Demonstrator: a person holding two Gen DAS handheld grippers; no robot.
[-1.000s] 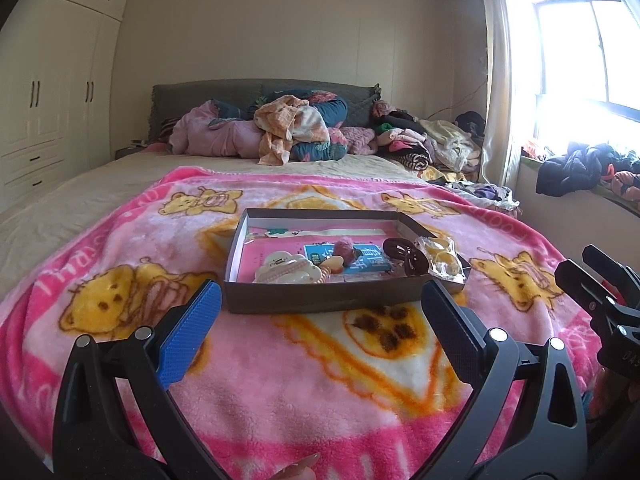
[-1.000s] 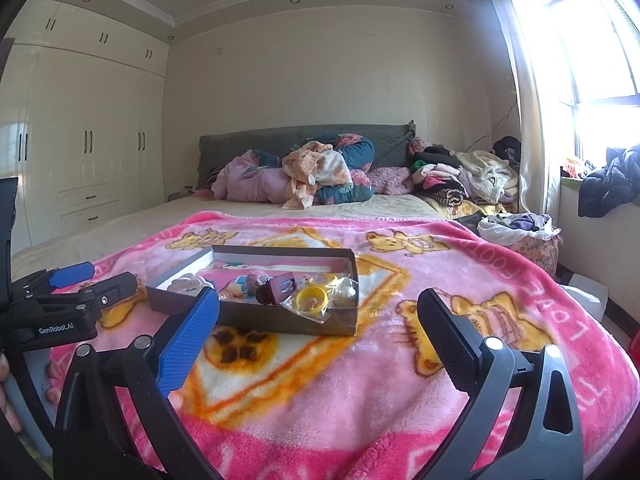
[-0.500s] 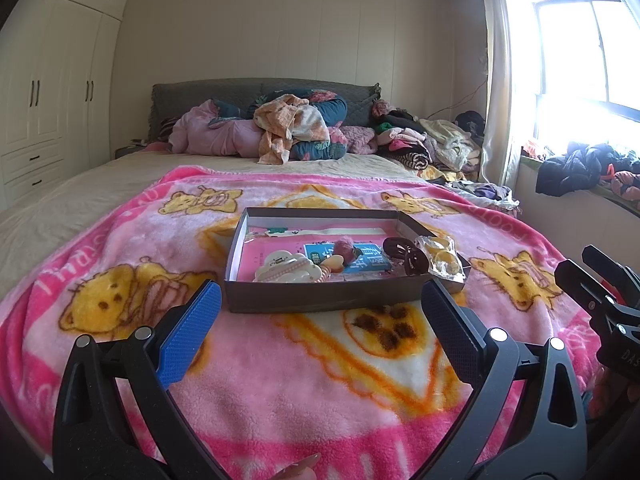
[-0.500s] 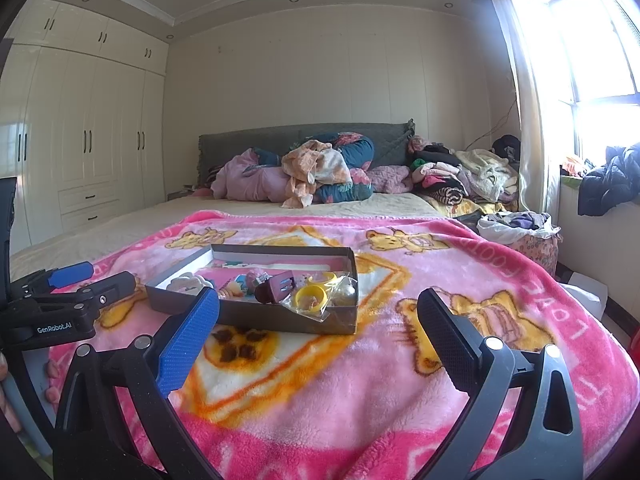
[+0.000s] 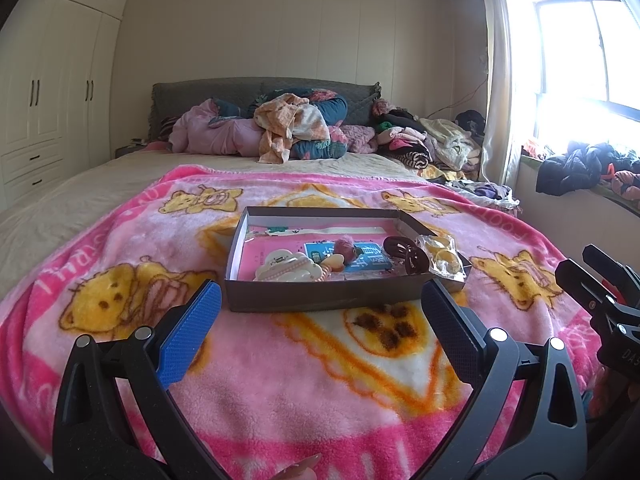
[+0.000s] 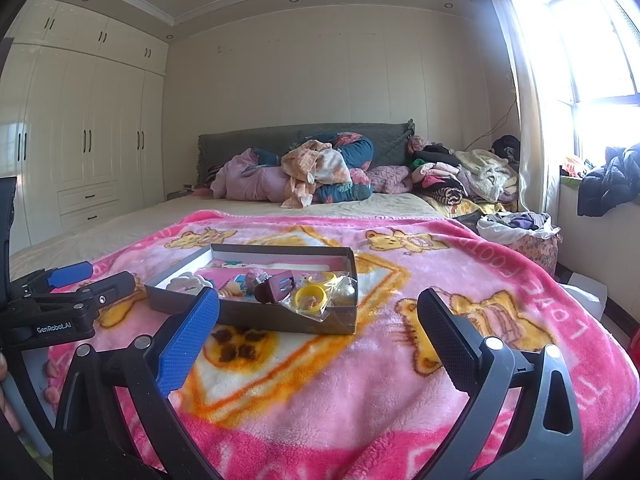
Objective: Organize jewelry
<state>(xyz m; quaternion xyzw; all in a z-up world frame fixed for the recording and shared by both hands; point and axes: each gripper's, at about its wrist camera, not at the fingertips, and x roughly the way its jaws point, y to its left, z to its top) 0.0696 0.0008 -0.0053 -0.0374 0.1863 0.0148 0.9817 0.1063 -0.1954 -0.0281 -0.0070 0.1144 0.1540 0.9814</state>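
Bedroom first: I see cream walls, a white wardrobe [image 6: 80, 152] on my left, a bright window [image 5: 580, 72] on my right, and dark clothing heaped on the sill. Filling most of both views is a wide bed [image 5: 120, 176] with a grey headboard [image 5: 264, 92], and crumpled bedding and clothes [image 5: 288, 128] are piled against it.

Spread across the near half of the bed is a pink fleece blanket [image 5: 300, 380] printed with yellow bears. A shallow dark cardboard box [image 5: 320, 300] rests flat on the blanket, with no lid on it. It lies ahead of both tongs, well apart from their tips: centred in front of my left tongs [image 5: 320, 324], and ahead and to the left of my right tongs [image 6: 320, 336].

Inside the box I make out a cream flower-shaped piece [image 5: 288, 268] at the near left, a small fuzzy mauve item [image 5: 346, 246] in the middle, and a dark maroon hair claw [image 6: 276, 286] toward the right. A clear plastic bag of yellow rings [image 6: 316, 298] drapes over the box's right-hand corner. Finer pieces are too small to tell.

Both tongs are spread wide apart and hold nothing, poised above the blanket.
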